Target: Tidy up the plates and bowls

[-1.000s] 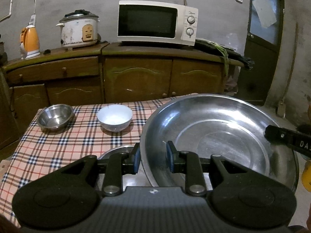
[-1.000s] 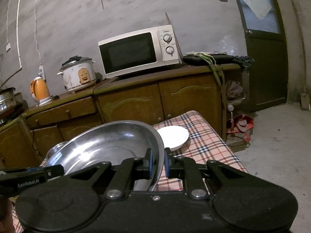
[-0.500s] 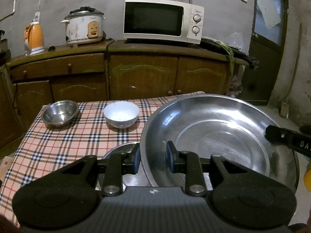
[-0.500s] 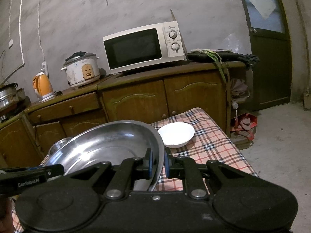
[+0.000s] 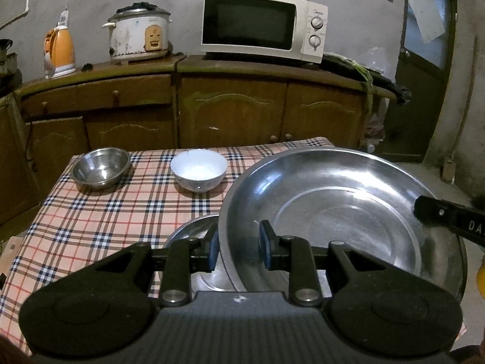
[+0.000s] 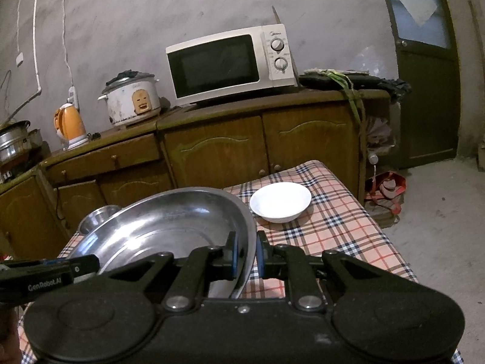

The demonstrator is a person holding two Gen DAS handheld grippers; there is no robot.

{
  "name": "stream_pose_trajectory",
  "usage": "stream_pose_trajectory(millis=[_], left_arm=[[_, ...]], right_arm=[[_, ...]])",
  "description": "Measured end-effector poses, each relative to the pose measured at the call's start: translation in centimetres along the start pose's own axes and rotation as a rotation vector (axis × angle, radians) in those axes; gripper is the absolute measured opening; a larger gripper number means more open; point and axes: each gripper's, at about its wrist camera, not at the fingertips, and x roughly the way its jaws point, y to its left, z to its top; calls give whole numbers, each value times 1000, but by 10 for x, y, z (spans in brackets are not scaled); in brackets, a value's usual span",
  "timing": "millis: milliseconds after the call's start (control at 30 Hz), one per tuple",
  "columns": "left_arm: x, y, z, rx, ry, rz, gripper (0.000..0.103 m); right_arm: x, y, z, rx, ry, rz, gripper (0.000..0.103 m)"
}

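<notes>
You are holding the big steel basin point(image 5: 339, 212) up over the checked surface point(image 5: 100, 212) with both tools — the left hand-held gripper point(image 5: 238, 250) is clamping its near rim, the right hand-held gripper point(image 6: 246, 257) is pinching the opposite rim, so the wide dish is staying level. A steel bowl point(image 5: 101, 168) and white bowl point(image 5: 198, 171) are waiting beyond — likely nesting candidates.
</notes>
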Motion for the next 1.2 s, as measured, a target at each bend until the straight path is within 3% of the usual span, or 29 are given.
stream_pose_trajectory(millis=[1200], left_arm=[[15,35,-11,-36,57,74,27]], right_arm=[[36,37,-21,-38,88,49,17]])
